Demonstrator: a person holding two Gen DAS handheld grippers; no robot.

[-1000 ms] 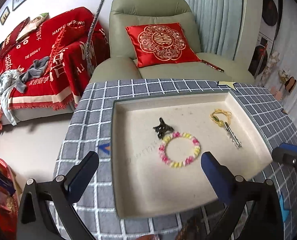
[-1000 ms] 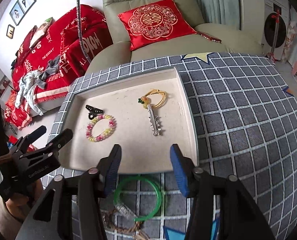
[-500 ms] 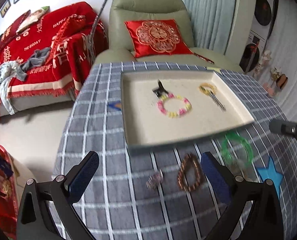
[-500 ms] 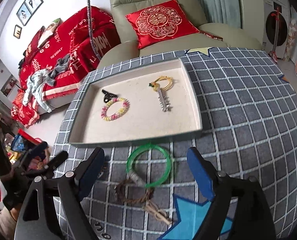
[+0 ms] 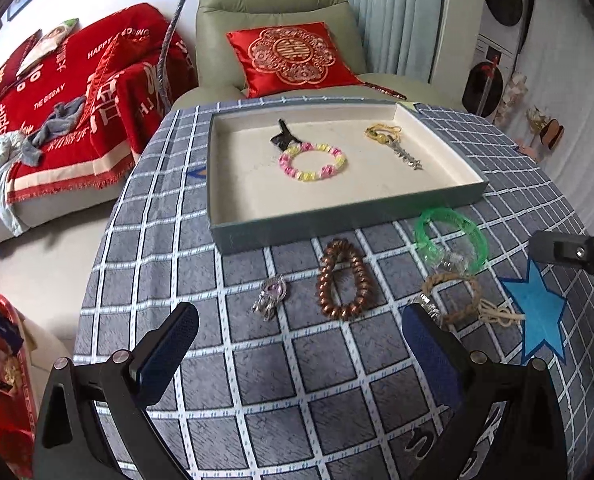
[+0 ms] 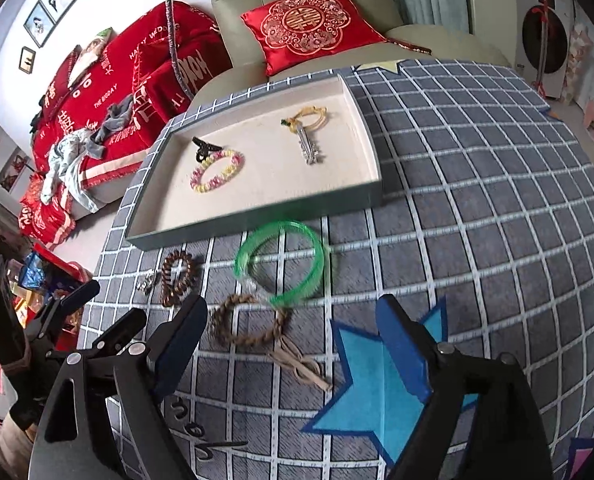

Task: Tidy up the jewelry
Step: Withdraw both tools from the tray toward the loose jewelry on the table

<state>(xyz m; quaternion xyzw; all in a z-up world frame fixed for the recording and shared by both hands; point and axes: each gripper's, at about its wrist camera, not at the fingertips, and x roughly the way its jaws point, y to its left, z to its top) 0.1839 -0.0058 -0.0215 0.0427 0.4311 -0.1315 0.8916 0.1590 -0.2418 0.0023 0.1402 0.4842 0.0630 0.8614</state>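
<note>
A shallow cream-lined tray [image 5: 337,216] [image 6: 253,220] holds a pink-yellow bead bracelet [image 5: 313,162] [image 6: 217,171], a black clip [image 5: 283,138] [image 6: 205,148] and a silver key pendant on yellow cord [image 5: 395,142] [image 6: 309,136]. In front of it on the checked cloth lie a green bangle [image 5: 451,240] [image 6: 281,264], a brown bead bracelet [image 5: 343,284] [image 6: 177,278], a braided rope bracelet [image 5: 457,296] [image 6: 253,326] and a small silver charm [image 5: 271,298] [image 6: 149,282]. My left gripper [image 5: 301,344] is open and empty, near the brown bracelet. My right gripper [image 6: 293,348] is open and empty over the rope bracelet.
The round table's edge [image 5: 97,264] drops off at the left. Blue star shapes [image 5: 537,312] [image 6: 373,376] mark the cloth. A green armchair with a red cushion [image 5: 293,56] and a red-covered sofa [image 5: 57,92] stand behind the table.
Both grippers have pulled back from over the tray toward the table's near side. The right gripper has opened wider. The loose pieces in front of the tray have come into view.
</note>
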